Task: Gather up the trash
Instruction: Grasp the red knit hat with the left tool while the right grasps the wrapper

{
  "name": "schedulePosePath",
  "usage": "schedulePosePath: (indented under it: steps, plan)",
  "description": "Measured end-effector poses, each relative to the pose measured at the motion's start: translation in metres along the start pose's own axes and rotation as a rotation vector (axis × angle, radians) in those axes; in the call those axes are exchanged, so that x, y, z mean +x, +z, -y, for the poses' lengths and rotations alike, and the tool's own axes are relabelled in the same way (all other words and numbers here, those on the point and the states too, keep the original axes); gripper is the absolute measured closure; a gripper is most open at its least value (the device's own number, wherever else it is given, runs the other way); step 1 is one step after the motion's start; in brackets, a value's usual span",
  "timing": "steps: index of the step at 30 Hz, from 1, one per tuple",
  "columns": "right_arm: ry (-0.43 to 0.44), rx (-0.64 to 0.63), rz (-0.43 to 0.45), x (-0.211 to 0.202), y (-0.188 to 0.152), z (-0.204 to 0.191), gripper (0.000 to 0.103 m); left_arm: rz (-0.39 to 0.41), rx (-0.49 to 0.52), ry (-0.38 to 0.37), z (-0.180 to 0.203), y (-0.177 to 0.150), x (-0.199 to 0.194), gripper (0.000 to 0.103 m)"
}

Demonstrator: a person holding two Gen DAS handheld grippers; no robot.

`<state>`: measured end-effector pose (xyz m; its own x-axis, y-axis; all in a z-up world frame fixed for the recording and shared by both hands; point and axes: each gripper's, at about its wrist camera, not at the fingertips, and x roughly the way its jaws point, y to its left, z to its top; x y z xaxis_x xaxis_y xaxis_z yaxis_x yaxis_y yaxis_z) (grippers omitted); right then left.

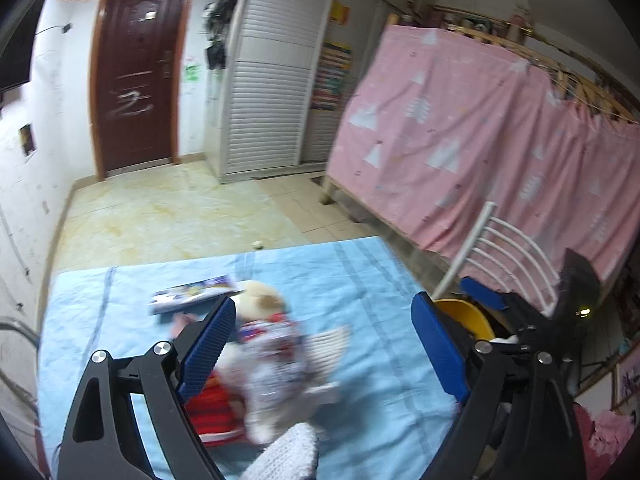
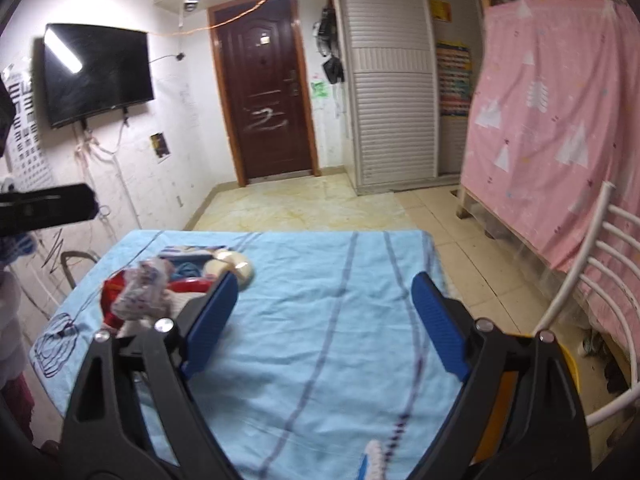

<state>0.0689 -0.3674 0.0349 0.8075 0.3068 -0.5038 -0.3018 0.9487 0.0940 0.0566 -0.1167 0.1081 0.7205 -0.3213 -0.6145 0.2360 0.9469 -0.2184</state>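
A pile of trash lies on the blue tablecloth (image 1: 360, 280): a crumpled white printed wrapper (image 1: 276, 344), a red packet (image 1: 214, 408), a roll of tape (image 1: 260, 292) and a printed booklet (image 1: 192, 296). My left gripper (image 1: 324, 348) is open above the pile with nothing between its blue pads. In the right wrist view the same pile shows at the left: the wrapper (image 2: 140, 292), the red packet (image 2: 116, 292) and the tape roll (image 2: 232, 268). My right gripper (image 2: 324, 328) is open and empty over the bare blue cloth (image 2: 320, 280), right of the pile.
A white metal chair (image 2: 592, 280) with a yellow seat (image 1: 464, 316) stands at the table's right. A bed draped in pink cloth (image 1: 480, 140) lies beyond. A brown door (image 2: 268, 100), a white wardrobe (image 2: 388, 80) and a wall TV (image 2: 96, 72) are farther off. Tiled floor (image 1: 168, 216) lies past the table.
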Motion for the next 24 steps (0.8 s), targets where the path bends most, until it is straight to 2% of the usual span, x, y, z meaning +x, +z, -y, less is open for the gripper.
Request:
schedulePosePath:
  steps: [6,11,15,22,24]
  plan:
    - [0.025,-0.052,-0.005,0.011,0.006,-0.033,0.013,-0.026,-0.070,0.089,-0.056,-0.020,0.002,0.023]
    - [0.045,-0.061,-0.010,0.019,0.008,-0.052,0.011,-0.061,-0.124,0.110,-0.097,-0.040,0.008,0.023]
    - [0.072,-0.086,-0.014,0.025,0.010,-0.069,0.011,-0.080,-0.138,0.090,-0.116,-0.056,0.012,0.023]
    - [0.120,-0.128,-0.027,0.035,0.014,-0.097,0.010,-0.114,-0.125,0.034,-0.112,-0.073,0.030,0.023]
    - [0.131,-0.138,-0.033,0.037,0.014,-0.104,0.010,-0.127,-0.124,0.009,-0.111,-0.078,0.035,0.026]
